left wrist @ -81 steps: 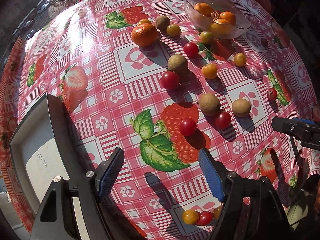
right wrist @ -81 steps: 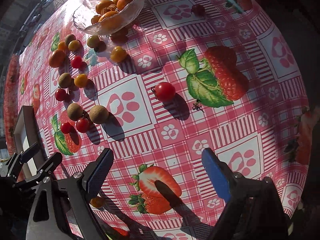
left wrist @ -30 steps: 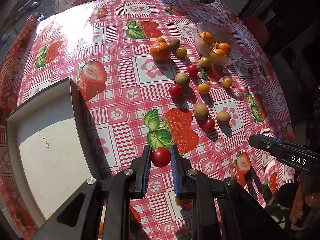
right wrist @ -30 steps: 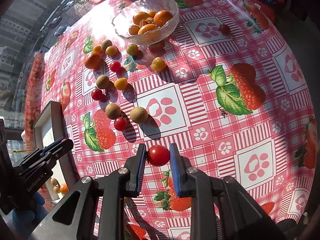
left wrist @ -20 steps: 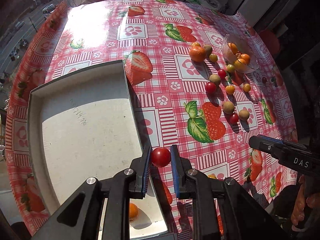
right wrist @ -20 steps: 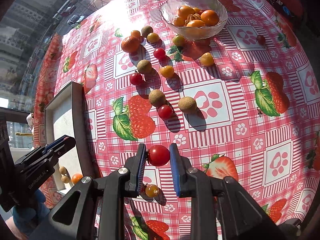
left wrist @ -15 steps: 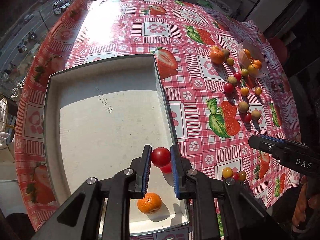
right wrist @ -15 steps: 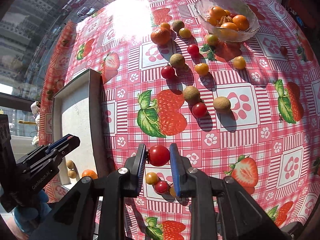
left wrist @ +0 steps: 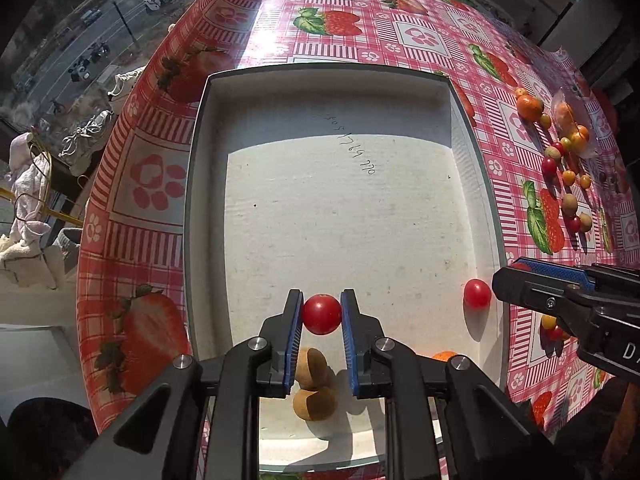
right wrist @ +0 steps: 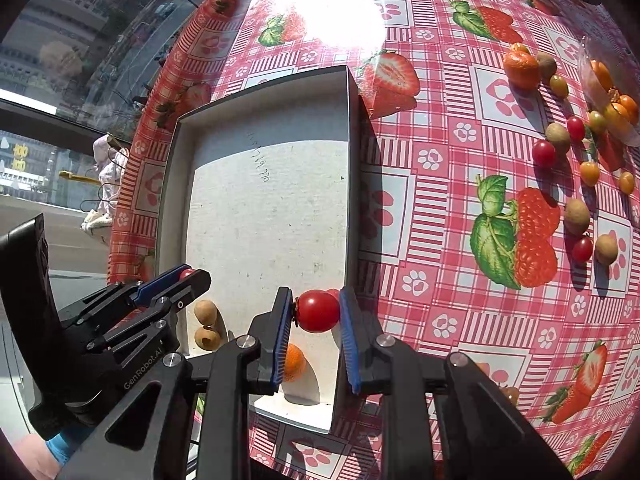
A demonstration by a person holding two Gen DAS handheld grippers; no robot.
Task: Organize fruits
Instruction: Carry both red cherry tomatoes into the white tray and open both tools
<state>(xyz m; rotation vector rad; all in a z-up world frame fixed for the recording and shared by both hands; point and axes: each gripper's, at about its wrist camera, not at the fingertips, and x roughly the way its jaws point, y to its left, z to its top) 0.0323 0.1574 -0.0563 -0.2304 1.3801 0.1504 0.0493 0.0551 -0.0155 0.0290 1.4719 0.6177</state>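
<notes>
Over the white tray (left wrist: 472,128) — each gripper, left (left wrist: 321,314) and right (right wrist: 316,312), apparently tight on a cherry tomato (left wrist: 321,315).

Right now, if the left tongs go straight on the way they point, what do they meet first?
Probably the bare floor of the tray. The left tongs, shut on a tomato, point over its open white middle; nothing lies ahead there, though depth is unclear.

One tray (left wrist: 340,220); inside, two brown fruits (left wrist: 310,364), one mandarin (right wrist: 295,360), one loose tomato (left wrist: 477,294); two gripped tomatoes (left wrist: 321,314).
</notes>
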